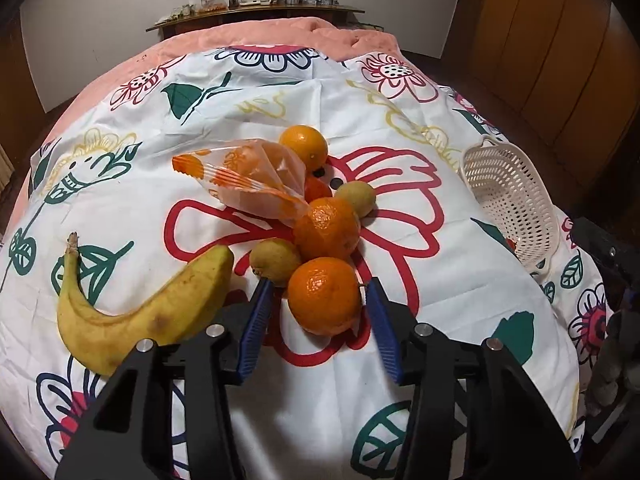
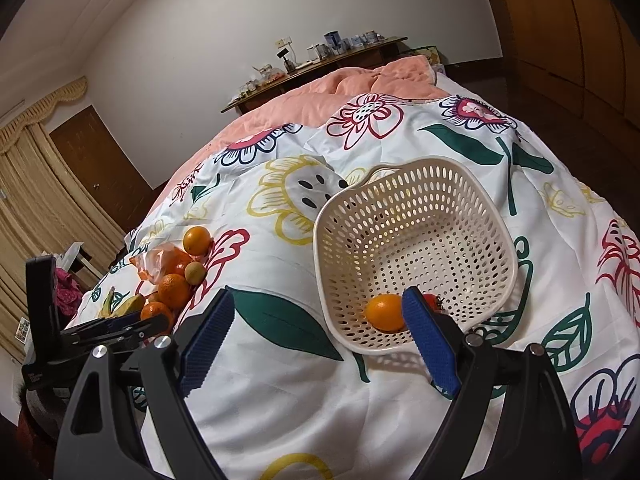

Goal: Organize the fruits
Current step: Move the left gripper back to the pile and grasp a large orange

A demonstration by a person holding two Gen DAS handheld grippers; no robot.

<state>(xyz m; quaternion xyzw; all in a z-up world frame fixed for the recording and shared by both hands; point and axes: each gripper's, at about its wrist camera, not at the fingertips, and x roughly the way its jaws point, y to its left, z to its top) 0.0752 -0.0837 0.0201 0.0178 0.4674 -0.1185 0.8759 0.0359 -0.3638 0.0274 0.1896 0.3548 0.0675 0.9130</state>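
On the flowered sheet lies a pile of fruit: three oranges, two small yellow-green fruits, a banana and a clear orange-printed bag. My left gripper straddles the nearest orange; its blue pads flank the orange closely, with a thin gap showing on the left side. A white perforated basket sits tilted to the right, holding one orange and a red tomato. My right gripper stands open in front of the basket, with nothing between its fingers.
A pink blanket covers the far end of the bed. Behind it a wooden shelf carries several jars. Wooden wardrobe doors stand on the right, with curtains and a door on the left.
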